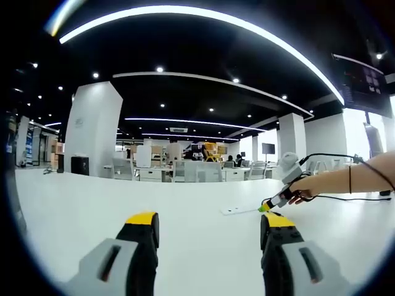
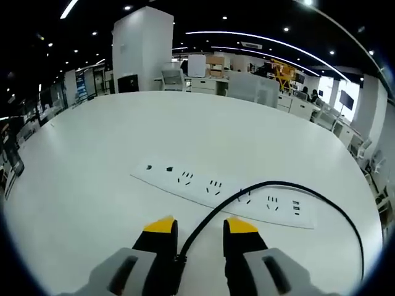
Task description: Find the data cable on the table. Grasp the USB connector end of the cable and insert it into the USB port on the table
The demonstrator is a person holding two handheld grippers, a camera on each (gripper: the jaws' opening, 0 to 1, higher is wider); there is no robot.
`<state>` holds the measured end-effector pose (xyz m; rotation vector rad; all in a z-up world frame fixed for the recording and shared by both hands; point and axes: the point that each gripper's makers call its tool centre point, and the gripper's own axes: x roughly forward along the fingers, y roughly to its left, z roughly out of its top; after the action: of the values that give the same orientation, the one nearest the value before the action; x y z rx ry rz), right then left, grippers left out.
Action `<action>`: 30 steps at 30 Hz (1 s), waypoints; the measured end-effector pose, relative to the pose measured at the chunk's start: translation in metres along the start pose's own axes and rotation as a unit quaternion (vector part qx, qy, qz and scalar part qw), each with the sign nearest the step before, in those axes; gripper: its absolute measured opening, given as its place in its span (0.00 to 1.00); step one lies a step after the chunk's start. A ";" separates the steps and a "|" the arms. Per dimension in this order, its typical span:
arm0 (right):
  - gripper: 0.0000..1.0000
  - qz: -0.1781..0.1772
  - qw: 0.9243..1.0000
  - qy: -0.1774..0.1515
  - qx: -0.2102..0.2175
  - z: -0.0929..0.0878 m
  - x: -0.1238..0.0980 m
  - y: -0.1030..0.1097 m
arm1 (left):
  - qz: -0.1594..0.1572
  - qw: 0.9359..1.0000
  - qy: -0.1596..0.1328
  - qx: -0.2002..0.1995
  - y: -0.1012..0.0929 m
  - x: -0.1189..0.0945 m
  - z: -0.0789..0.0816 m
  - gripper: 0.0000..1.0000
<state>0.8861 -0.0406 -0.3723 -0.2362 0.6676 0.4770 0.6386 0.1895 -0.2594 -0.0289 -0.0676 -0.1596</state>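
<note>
The data cable (image 2: 271,183) rises out of the gap between the right gripper (image 2: 200,225) jaws. Its dark end piece sits low in that gap, against the left-hand jaw. From there the black cord climbs ahead of the jaw tips, arches over the power strip (image 2: 197,185) and drops away to the right of the gripper, down toward the table edge. The jaws stand partly apart with the cord between them. The end piece is small and half hidden at the bottom of the right gripper view, so I cannot tell whether they actually clamp it.

The white power strip lies flat on the white table (image 2: 92,185) just ahead of the jaw tips, running slantwise from front-left to front-right. Its USB ports (image 2: 296,208) are at the right-hand end, ahead and to the right of the gripper, with the cable's arc passing above them.

In the left gripper view, the left gripper (image 1: 207,219) has its jaws spread wide with nothing between them, hovering over bare table. Ahead and to its right, a hand (image 1: 305,187) holds the right gripper (image 1: 265,208), which is tilted down with its tips at the end of the power strip (image 1: 241,209). A black cord (image 1: 345,198) lies on the table (image 1: 80,209) beyond that hand, farther right.
</note>
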 end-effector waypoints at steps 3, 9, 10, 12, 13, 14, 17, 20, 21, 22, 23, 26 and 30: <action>0.26 0.002 1.000 0.000 -0.005 -0.002 0.003 0.002 | 0.001 1.000 0.000 0.000 0.000 0.000 0.000 0.67; 0.20 0.011 1.000 0.004 -0.009 -0.006 0.006 0.007 | 0.001 1.000 0.002 0.000 0.001 0.000 -0.001 0.67; 0.20 0.013 1.000 0.003 -0.007 -0.005 0.007 0.007 | 0.001 1.000 0.002 0.000 0.001 0.000 -0.001 0.67; 0.18 0.012 1.000 0.001 -0.003 -0.004 0.007 0.007 | 0.002 1.000 0.002 0.000 0.002 0.000 -0.001 0.67; 0.18 0.012 1.000 0.000 -0.004 -0.003 0.007 0.006 | 0.003 1.000 0.002 -0.001 0.003 0.000 -0.001 0.67; 0.18 0.012 1.000 -0.001 -0.003 -0.003 0.007 0.006 | 0.003 1.000 0.002 -0.001 0.003 0.001 -0.001 0.67; 0.17 0.015 1.000 -0.004 0.010 -0.003 0.007 0.007 | 0.004 1.000 0.004 0.000 0.004 0.001 -0.002 0.67; 0.14 0.020 1.000 -0.006 0.024 -0.004 0.008 0.003 | 0.004 1.000 0.004 0.000 0.004 0.001 -0.002 0.67; 0.13 0.019 0.999 -0.006 0.025 -0.004 0.008 0.002 | 0.004 1.000 0.004 0.001 0.004 0.001 -0.002 0.67; 0.12 0.019 0.999 -0.006 0.028 -0.004 0.007 0.001 | 0.004 1.000 0.005 0.001 0.005 0.001 -0.002 0.67; 0.11 0.020 0.999 -0.006 0.031 -0.005 0.007 0.000 | 0.004 1.000 0.005 0.000 0.005 0.001 -0.002 0.67; 0.08 0.020 0.999 -0.008 0.039 -0.006 0.006 -0.001 | 0.004 1.000 0.005 0.001 0.004 0.001 -0.002 0.67; 0.06 0.024 0.998 -0.013 0.061 -0.006 0.007 -0.004 | 0.005 1.000 0.006 0.001 0.005 0.001 -0.002 0.67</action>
<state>0.8902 -0.0439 -0.3809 -0.0991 0.6760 0.4831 0.6407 0.1937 -0.2611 -0.0268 -0.0566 -0.1498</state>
